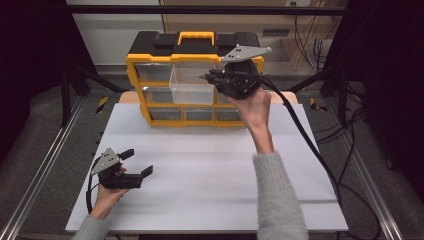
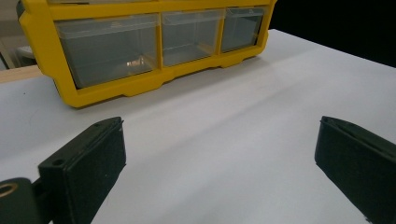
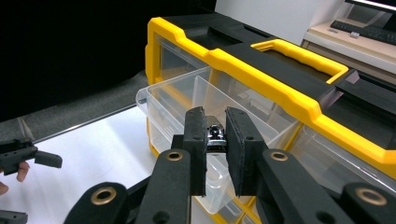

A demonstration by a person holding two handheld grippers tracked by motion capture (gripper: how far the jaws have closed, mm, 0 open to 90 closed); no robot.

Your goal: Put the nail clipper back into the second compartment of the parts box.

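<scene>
White and mostly bare, the table (image 1: 210, 170) carries a yellow and black drawer organiser (image 1: 192, 80) at its far edge, with dark floor and cables around it. One clear drawer (image 1: 192, 85) in the upper rows is pulled well out. Your right tool (image 3: 215, 140) hovers over that open drawer, its jaws closed to a narrow gap on a small shiny metal part (image 3: 215, 136); what the part is, you cannot tell at this size. So the drawer is already open and the part is in hand above it. Judging by that, either the part is about to be dropped in or it was just lifted out, and the drawer is not yet pushed shut. Your left tool (image 1: 135, 165) rests low near the table's near left corner, jaws spread wide, holding nothing.
</scene>
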